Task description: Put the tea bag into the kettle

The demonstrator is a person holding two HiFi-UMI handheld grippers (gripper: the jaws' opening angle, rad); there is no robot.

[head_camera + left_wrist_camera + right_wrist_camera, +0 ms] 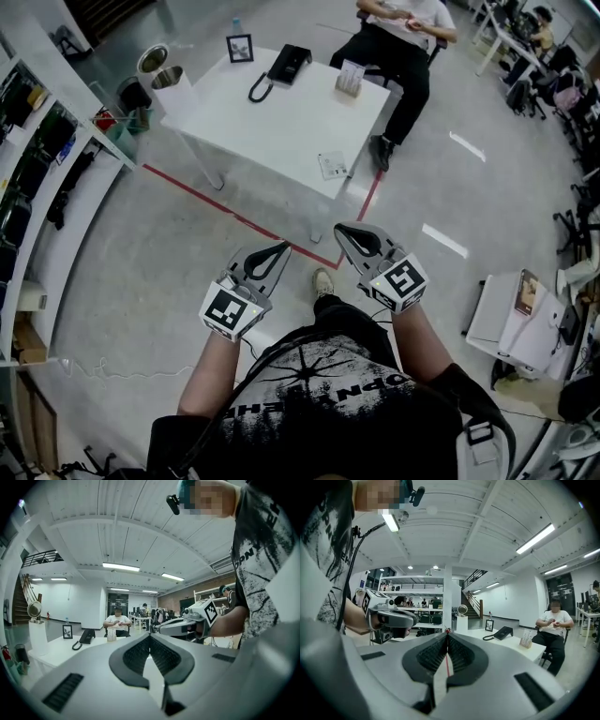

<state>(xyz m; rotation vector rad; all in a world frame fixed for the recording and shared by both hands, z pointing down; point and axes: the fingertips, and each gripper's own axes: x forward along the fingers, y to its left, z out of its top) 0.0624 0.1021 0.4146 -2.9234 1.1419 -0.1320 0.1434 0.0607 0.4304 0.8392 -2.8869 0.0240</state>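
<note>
At twelve o'clock, well apart from both, the tea bag (pixel 332 165) lies by the white table's (pixel 281 122) near edge, while the left gripper (pixel 279 247) and right gripper (pixel 341 229) hang side by side, jaws closed on nothing.

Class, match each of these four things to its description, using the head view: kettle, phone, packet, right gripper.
Things:
1. kettle
2. phone
3. packet
4. right gripper

Descriptions:
A. black, on the far side of the table
B. shut
C. silver, at the table's left end
D. flat, by the table's near edge

Pairs: 1-C, 2-A, 3-D, 4-B
</note>
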